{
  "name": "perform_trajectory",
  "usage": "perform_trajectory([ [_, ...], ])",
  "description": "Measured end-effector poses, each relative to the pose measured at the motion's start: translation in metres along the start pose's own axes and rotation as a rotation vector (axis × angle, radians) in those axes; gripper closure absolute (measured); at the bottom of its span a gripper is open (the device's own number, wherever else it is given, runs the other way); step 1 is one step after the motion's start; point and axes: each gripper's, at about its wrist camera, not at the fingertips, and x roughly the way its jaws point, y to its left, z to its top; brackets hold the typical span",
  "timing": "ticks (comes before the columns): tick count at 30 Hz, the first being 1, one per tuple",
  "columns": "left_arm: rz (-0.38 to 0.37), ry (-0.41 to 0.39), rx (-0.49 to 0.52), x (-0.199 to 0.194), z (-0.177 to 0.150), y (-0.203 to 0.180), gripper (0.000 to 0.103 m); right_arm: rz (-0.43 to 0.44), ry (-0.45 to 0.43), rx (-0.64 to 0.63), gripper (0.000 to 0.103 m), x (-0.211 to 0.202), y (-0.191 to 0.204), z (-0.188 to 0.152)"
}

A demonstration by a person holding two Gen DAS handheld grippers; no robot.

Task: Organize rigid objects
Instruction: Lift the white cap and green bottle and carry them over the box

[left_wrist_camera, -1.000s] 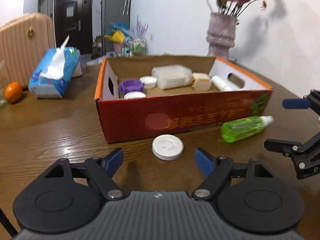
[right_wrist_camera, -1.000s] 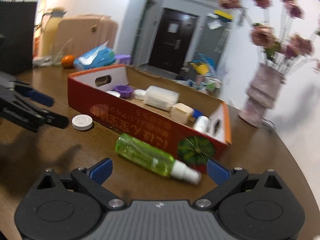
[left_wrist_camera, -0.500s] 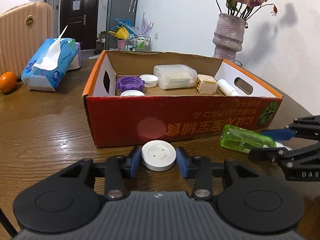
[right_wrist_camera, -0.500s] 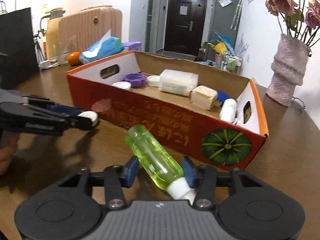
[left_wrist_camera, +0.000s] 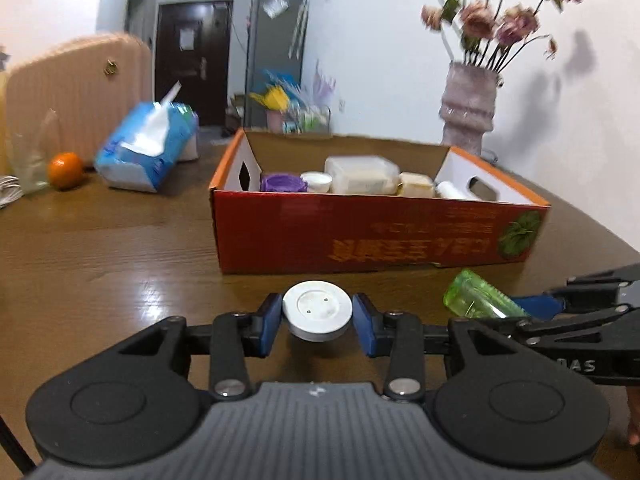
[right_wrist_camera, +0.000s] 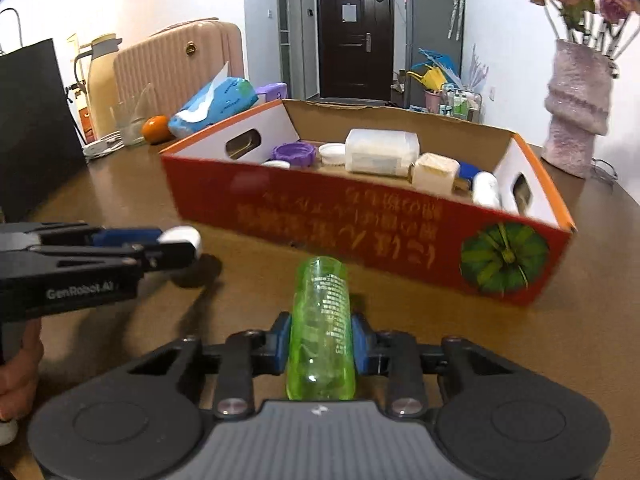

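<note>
A white round lid [left_wrist_camera: 317, 307] is pinched between the blue pads of my left gripper [left_wrist_camera: 317, 318], held just above the wooden table. In the right wrist view the left gripper [right_wrist_camera: 176, 245] carries the lid [right_wrist_camera: 182, 237] over its shadow. My right gripper [right_wrist_camera: 320, 340] has its jaws closing on a green translucent bottle [right_wrist_camera: 322, 304], with both pads against its sides. The bottle [left_wrist_camera: 472, 300] points toward the red cardboard box [right_wrist_camera: 320, 220], and its cap end is hidden. The box [left_wrist_camera: 380, 236] holds a purple lid, white lids, a clear tub and other small items.
A blue tissue pack [left_wrist_camera: 148, 152] and an orange [left_wrist_camera: 65, 165] lie left of the box. A vase of dried flowers [left_wrist_camera: 468, 108] stands behind its right end. A black bag [right_wrist_camera: 32, 128] and a thermos stand at far left. A person's hand [right_wrist_camera: 16, 364] holds the left gripper.
Both grippers went from wide open to shut: the left around the white lid, now raised off the table, the right around the green bottle, which now lies straight along the fingers.
</note>
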Motion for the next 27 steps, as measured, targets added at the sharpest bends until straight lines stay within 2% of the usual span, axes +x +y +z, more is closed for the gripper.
perform_trajectory([
  [3, -0.028, -0.018, -0.04, -0.038, -0.016, -0.009, 0.064, -0.044, -0.013, 0.023, 0.073, -0.03, 0.007, -0.022],
  [7, -0.045, -0.027, -0.001, -0.078, -0.029, -0.021, 0.064, -0.065, -0.063, 0.084, 0.073, -0.074, 0.013, -0.044],
  [12, -0.044, -0.053, 0.004, -0.116, -0.032, -0.023, 0.064, -0.125, -0.164, 0.091, 0.073, -0.124, 0.026, -0.056],
  [17, -0.038, -0.106, -0.001, -0.149, -0.034, -0.025, 0.064, -0.136, -0.24, 0.085, 0.073, -0.167, 0.037, -0.061],
  [23, -0.016, -0.146, -0.015, -0.172, -0.034, -0.025, 0.064, -0.15, -0.284, 0.059, 0.073, -0.187, 0.046, -0.061],
  [27, -0.015, -0.152, -0.016, -0.172, -0.032, -0.023, 0.064, -0.149, -0.291, 0.054, 0.073, -0.188, 0.048, -0.058],
])
